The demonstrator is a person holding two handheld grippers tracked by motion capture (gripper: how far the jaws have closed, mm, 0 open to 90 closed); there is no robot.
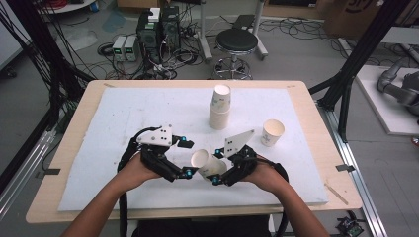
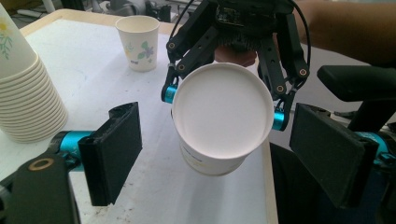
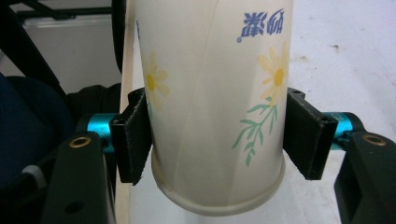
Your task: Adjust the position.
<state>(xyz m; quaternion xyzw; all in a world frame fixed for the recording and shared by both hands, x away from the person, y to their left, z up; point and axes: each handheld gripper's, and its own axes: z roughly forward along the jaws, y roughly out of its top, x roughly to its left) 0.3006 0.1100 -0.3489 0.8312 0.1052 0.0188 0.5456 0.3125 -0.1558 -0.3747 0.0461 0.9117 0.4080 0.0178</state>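
Observation:
A white paper cup [image 1: 207, 164] with a flower print is held on its side above the white mat, my right gripper [image 1: 217, 165] shut on its body. In the right gripper view both pads [image 3: 133, 140] press the cup [image 3: 215, 93] near its base. The cup's mouth [image 2: 222, 112] faces my left gripper [image 1: 187, 157], which stands open. In the left gripper view the left gripper [image 2: 219, 154] has its jaws wide apart on either side of the cup's rim, clear of it. The right gripper [image 2: 224, 106] shows behind the cup.
A tall stack of paper cups [image 1: 221, 106] stands at the back middle of the mat [image 1: 123, 113]. One single cup [image 1: 272, 132] stands upright to the right. The table's front edge is just below my hands. A stool [image 1: 237, 42] and computer boxes sit on the floor beyond.

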